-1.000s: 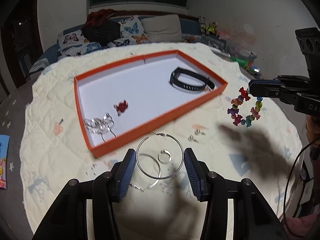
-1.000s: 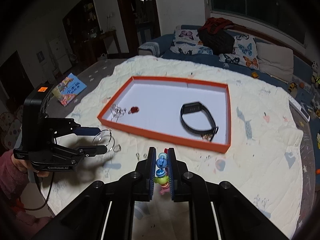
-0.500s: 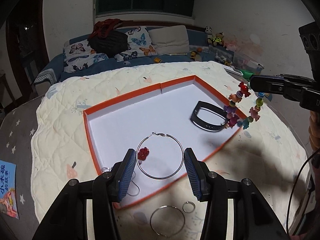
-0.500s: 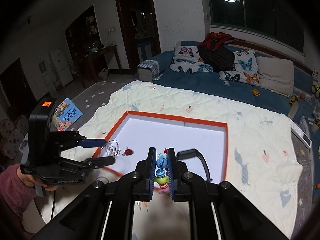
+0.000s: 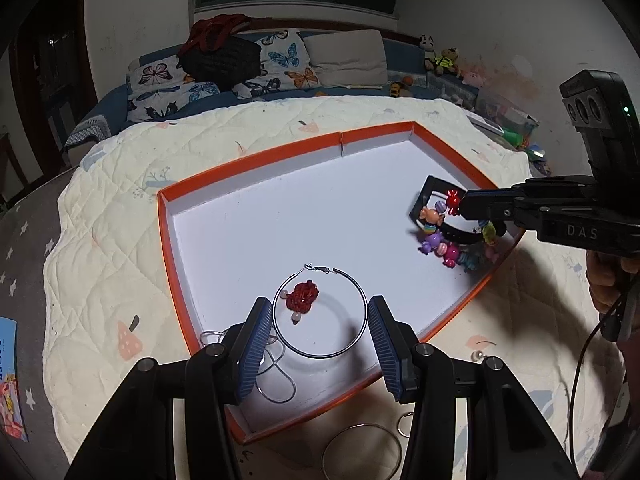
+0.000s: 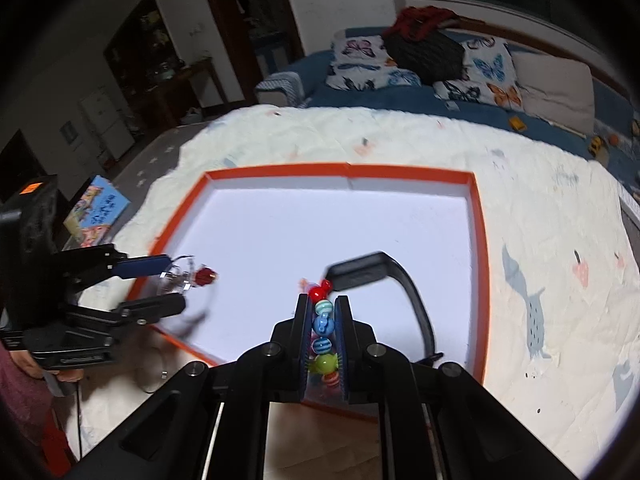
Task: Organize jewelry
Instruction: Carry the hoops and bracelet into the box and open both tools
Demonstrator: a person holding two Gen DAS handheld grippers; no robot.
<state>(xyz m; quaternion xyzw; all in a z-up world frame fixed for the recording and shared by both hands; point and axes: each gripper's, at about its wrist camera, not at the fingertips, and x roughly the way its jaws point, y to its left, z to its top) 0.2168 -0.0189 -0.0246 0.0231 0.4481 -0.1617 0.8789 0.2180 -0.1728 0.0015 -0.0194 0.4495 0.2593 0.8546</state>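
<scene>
Left wrist view: left gripper (image 5: 320, 316), blue pads pinching a large silver hoop earring (image 5: 320, 312) by its sides, held over the near end of the orange-rimmed tray (image 5: 248, 162); red crochet charm (image 5: 302, 296) on the white tray floor, seen through the hoop; further silver hoops (image 5: 276, 380) in the tray's near left corner; two loose rings (image 5: 360, 452) on the cream quilt (image 5: 104, 264) outside the rim; right gripper (image 5: 460, 210) at the far right, carrying a colourful bead bracelet (image 5: 448, 246) above a black wristband (image 5: 440, 216)

Right wrist view: right gripper (image 6: 324, 312) pressed together on the bead bracelet (image 6: 322, 324); black wristband (image 6: 384, 280) lying in the tray (image 6: 480, 240) just beyond; left gripper (image 6: 168, 284) at the tray's left edge, hoop blurred
</scene>
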